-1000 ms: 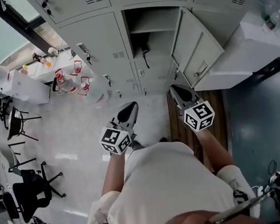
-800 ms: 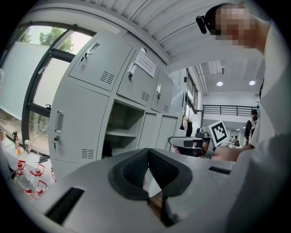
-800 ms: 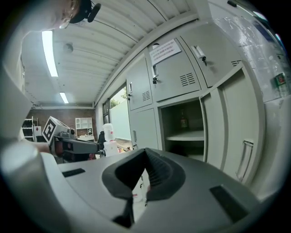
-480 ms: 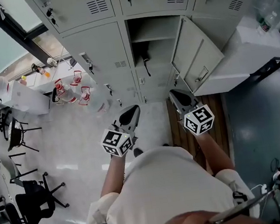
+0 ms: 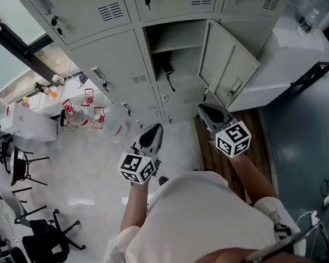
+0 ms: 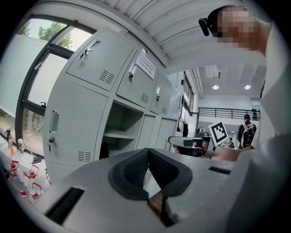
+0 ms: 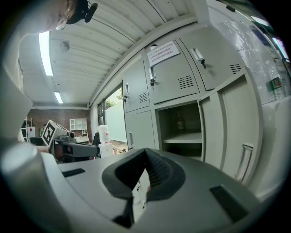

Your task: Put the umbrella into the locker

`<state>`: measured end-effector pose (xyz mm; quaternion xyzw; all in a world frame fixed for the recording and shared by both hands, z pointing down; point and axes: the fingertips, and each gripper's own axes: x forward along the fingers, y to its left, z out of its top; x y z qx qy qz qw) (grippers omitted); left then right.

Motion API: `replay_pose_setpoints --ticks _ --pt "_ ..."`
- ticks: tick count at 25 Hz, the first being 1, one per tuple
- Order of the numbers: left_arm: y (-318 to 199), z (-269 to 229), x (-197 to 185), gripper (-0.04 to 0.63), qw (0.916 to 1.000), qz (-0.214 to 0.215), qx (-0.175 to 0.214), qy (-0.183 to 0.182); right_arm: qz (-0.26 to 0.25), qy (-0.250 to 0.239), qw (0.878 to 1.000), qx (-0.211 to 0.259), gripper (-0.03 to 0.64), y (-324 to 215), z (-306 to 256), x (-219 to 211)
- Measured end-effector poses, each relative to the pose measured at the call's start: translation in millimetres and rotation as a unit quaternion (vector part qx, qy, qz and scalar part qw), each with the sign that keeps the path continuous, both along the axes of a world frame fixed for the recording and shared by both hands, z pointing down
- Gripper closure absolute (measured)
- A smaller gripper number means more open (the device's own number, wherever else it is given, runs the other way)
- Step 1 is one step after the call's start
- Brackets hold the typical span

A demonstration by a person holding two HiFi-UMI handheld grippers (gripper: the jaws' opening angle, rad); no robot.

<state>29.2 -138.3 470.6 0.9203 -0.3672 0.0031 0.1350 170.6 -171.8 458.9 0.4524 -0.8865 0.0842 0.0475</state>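
both hands are free rn. left gripper [image 5: 151, 135] has its tongs pressed together w/ nothing between them. right gripper [image 5: 211, 114] is the same, pads touching and no gap. Both sit roughly level in front of the person, apart from the locker [image 5: 179, 36] opening.

The umbrella [image 5: 169, 72] looks like it's already inside imo. It's a dark lump in the compartment just under the shelf [image 5: 180, 46], toward the left wall, w/ a strap [image 5: 172, 85] dangling down. In the left gripper view the umbrella [image 6: 103, 150] is a dark shape in that same spot. It's small and in shadow, so I can't be 100% sure that's it, but nothing else fits.

So the step in hand is prob a quick check, then maybe shutting the door [image 5: 228, 65], which is swung out to the right.

Tips:
- Look at the strap first. If it hangs over the front lip it'll get pinched.
- If it does, nudge it back w/ closed tongs, no need to re-grab.
- Use the right gripper for the door bc it's nearest. Push flat on the panel near the free edge, slowly, and don't hook the handle [image 5: 235, 82].
- Keep the left gripper out of the closing gap.
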Motion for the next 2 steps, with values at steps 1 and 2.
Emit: replay_pose_setpoints --ticks 1,2 --pt "0.0 -0.3 -0.3 0.592 1.0000 -0.001 0.000 0.002 0.001 0.001 1.000 0.000 0.612 -0.3 -0.5 -0.1" --pt "0.0 -0.7 -0.5 0.592 1.0000 -0.001 0.000 0.004 0.001 0.002 1.000 0.000 0.612 -0.5 -1.0 -0.2"
